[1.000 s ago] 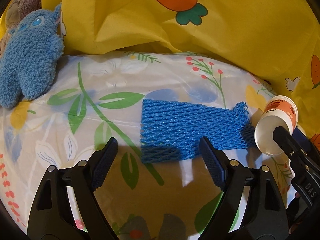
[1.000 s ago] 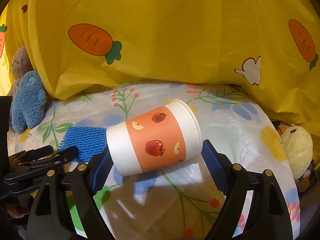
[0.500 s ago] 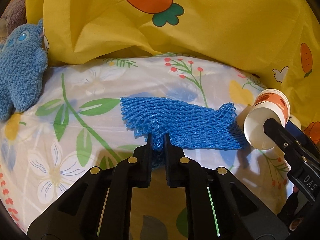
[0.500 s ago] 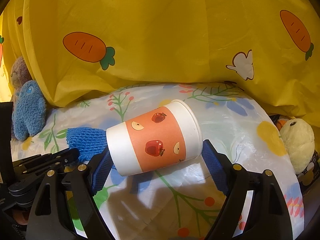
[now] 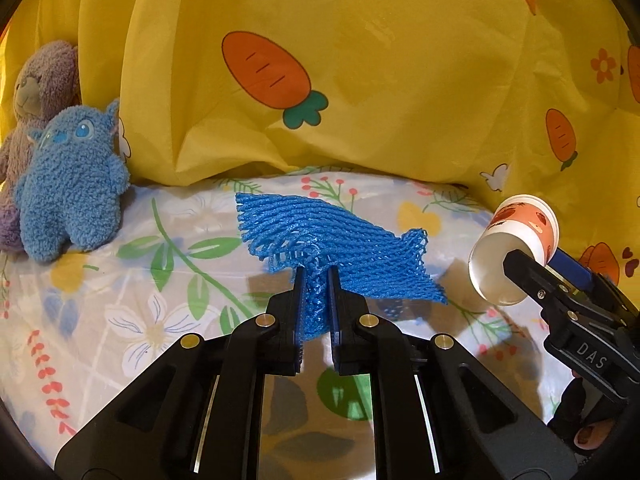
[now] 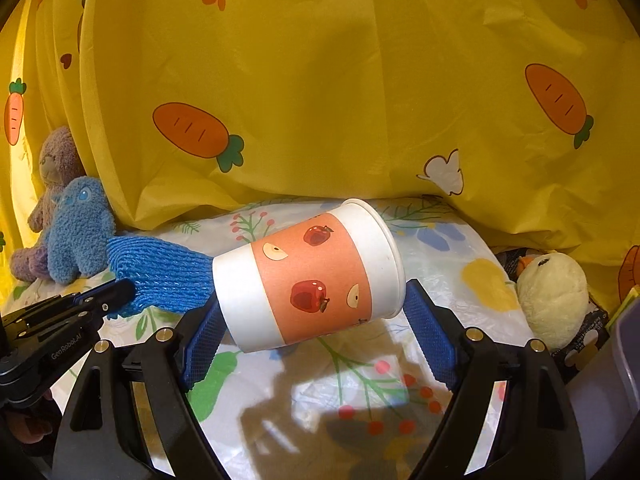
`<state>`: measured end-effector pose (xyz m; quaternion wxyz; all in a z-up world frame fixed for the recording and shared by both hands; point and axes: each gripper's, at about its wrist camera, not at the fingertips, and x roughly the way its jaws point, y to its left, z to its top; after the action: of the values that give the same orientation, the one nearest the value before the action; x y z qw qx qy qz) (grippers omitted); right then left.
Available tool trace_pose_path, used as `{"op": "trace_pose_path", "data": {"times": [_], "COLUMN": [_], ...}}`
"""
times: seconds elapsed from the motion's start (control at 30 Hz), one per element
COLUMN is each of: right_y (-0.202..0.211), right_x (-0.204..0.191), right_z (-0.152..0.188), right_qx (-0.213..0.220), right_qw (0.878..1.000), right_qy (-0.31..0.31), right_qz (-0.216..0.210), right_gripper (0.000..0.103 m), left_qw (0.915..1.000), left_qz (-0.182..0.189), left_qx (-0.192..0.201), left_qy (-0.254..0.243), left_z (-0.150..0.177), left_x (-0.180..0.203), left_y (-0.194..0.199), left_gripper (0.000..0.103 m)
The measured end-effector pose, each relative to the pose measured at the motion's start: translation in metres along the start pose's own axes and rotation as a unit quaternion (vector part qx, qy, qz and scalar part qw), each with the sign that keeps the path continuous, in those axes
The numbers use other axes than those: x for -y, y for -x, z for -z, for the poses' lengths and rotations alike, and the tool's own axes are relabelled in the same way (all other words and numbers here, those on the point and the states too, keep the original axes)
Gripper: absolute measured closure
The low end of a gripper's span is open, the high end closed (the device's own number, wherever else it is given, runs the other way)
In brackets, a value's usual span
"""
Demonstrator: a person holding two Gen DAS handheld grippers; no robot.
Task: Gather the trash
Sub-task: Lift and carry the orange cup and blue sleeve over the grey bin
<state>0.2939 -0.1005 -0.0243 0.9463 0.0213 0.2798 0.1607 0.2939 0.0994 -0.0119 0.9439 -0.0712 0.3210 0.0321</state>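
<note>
The left gripper (image 5: pixel 314 280) is nearly closed, its fingers (image 5: pixel 297 292) pinched on a fold of the blue foam net (image 5: pixel 336 244), which is lifted above the floral sheet (image 5: pixel 160 280). The right gripper (image 6: pixel 310 316) is held wide, a paper cup (image 6: pixel 308 280) clamped sideways between its blue-padded fingers (image 6: pixel 430 340). The cup's inside (image 5: pixel 494 268), seen from the left wrist, appears empty.

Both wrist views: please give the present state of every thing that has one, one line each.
Blue foam net: pinched at its near edge, lifted off the sheet.
Left gripper: shut on the net.
Paper cup: on its side, held by the base and rim ends, empty.
Right gripper: shut on the cup.
Blue plush: sitting upright.
Purple plush: upright behind it.
Yellow chick plush: at the bed edge.
</note>
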Motion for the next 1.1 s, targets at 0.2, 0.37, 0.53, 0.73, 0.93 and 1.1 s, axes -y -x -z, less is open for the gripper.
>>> {"op": "trace_pose_path", "data": {"times": [0.2,0.37,0.53,0.73,0.93,1.1], "right_y": [0.058,0.103,0.145,0.188,0.214,0.22], "right_x": [0.004,0.008,0.023,0.069,0.135,0.179], "right_z": [0.004,0.013,0.022,0.034,0.051,0.069], "right_qx": [0.029,0.048,0.072,0.097,0.105,0.095], "right_qw": [1.0,0.999,0.997,0.991,0.976,0.964], "right_qy": [0.005,0.013,0.007,-0.014,-0.052,-0.084], "right_qz": [0.007,0.015,0.026,0.09,0.182,0.233], "right_gripper": [0.021,0.021,0.021,0.021,0.021,0.021], "left_qw": [0.9992,0.9973,0.9929,0.9817,0.9645,0.9533], "left_qz": [0.019,0.042,0.077,0.154,0.235,0.278], "left_qx": [0.03,0.051,0.067,0.066,0.047,0.006], "left_qy": [-0.016,-0.033,-0.062,-0.09,-0.111,-0.117], "left_z": [0.007,0.014,0.019,0.025,0.033,0.046], "left_x": [0.019,0.043,0.081,0.145,0.218,0.271], "left_y": [0.05,0.08,0.108,0.123,0.118,0.092], "left_gripper": [0.093,0.093,0.093,0.093,0.093,0.093]}}
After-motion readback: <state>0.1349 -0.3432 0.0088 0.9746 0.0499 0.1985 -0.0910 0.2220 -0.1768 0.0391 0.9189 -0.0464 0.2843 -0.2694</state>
